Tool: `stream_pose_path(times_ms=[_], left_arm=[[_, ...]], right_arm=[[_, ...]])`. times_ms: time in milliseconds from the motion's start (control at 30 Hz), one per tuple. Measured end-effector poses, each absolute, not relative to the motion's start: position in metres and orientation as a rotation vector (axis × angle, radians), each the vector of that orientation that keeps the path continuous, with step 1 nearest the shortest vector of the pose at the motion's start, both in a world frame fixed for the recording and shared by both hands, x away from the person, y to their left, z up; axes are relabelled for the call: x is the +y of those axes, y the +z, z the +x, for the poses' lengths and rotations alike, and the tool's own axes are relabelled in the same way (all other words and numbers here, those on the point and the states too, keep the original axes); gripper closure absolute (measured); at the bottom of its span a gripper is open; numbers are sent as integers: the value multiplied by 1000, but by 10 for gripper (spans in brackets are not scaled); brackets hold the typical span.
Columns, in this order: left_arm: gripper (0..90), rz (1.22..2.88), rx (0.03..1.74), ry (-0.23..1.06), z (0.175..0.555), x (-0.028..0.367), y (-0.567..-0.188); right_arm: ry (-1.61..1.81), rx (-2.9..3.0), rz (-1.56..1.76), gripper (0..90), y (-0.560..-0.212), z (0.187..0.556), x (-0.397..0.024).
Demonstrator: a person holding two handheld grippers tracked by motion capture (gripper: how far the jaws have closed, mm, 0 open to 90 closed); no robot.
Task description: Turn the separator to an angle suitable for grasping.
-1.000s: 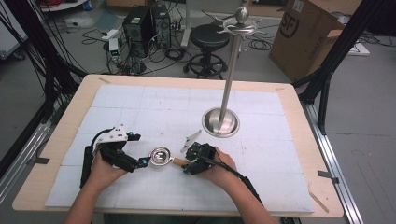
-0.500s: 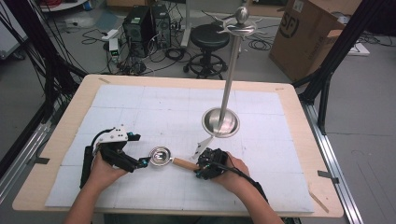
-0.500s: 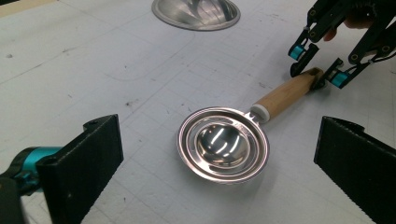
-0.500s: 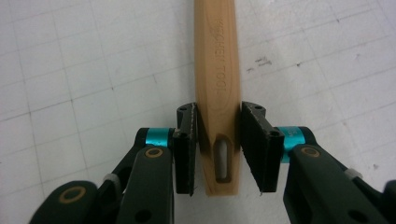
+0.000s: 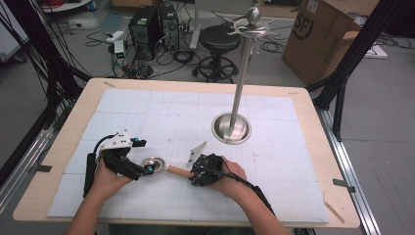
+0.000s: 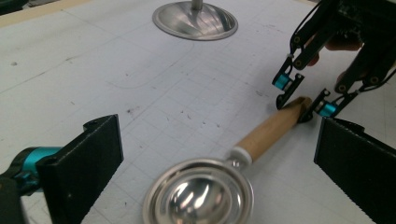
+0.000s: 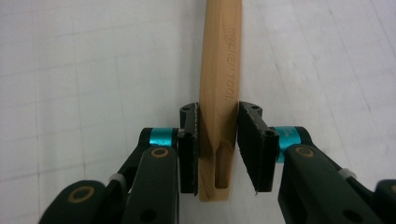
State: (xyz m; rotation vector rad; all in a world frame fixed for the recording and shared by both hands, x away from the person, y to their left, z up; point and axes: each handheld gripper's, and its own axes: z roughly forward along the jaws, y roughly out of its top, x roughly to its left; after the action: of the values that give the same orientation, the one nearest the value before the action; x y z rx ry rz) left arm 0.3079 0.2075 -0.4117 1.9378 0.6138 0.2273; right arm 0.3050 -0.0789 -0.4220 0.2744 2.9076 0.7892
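**A:** High view: what lies on the table (image 5: 63, 147)?

**B:** A white gridded mat (image 5: 161, 112) covers most of the wooden top. Near the table's front edge lies a strainer (image 5: 153, 163), its steel bowl to the left, its wooden handle (image 5: 178, 171) pointing right. The left gripper (image 5: 142, 169) sits at the bowl's left side; the right gripper (image 5: 194, 174) is at the handle's end. Toward the right half of the table stands a steel stand (image 5: 231, 128), a round base with a tall pole, well apart from both hands.

**A:** Left gripper view: how do the jaws stand?

**B:** Spread wide, one on each side of the steel bowl (image 6: 201, 193), neither pad touching it. Beyond, the right gripper (image 6: 299, 100) pinches the handle (image 6: 271, 130) tip. The stand's base (image 6: 195, 21) is at the far edge of the mat, with bare mat between.

**A:** Right gripper view?

**B:** The jaws have just been closing and now clamp the handle (image 7: 219, 70) near its slotted end, both pads against the wood. The handle runs straight ahead over the mat (image 7: 93, 70); nothing lies across it.
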Motion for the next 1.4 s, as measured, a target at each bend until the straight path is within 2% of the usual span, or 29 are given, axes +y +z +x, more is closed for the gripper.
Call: stream_pose_path(times_ms=[200,433,533,667,867,1067,1400], left_arm=[[18,1937,616,229,308,210,-411],[18,1943,621,237,309,214,-411],[18,1943,623,234,309,214,-411],[18,1945,619,232,309,213,-411],[18,1950,621,230,309,213,-412],[18,1964,619,226,308,210,-413],[18,1966,619,224,308,210,-414]], right_arm=[[752,2924,112,700,-420,300,-53],[751,2932,99,690,-421,302,-39],[776,2926,125,617,-419,302,-44],[842,2898,198,569,-411,302,-66],[992,2819,379,523,-396,300,-127],[1083,2736,542,506,-392,298,-182],[1222,2602,694,493,-395,294,-238]])
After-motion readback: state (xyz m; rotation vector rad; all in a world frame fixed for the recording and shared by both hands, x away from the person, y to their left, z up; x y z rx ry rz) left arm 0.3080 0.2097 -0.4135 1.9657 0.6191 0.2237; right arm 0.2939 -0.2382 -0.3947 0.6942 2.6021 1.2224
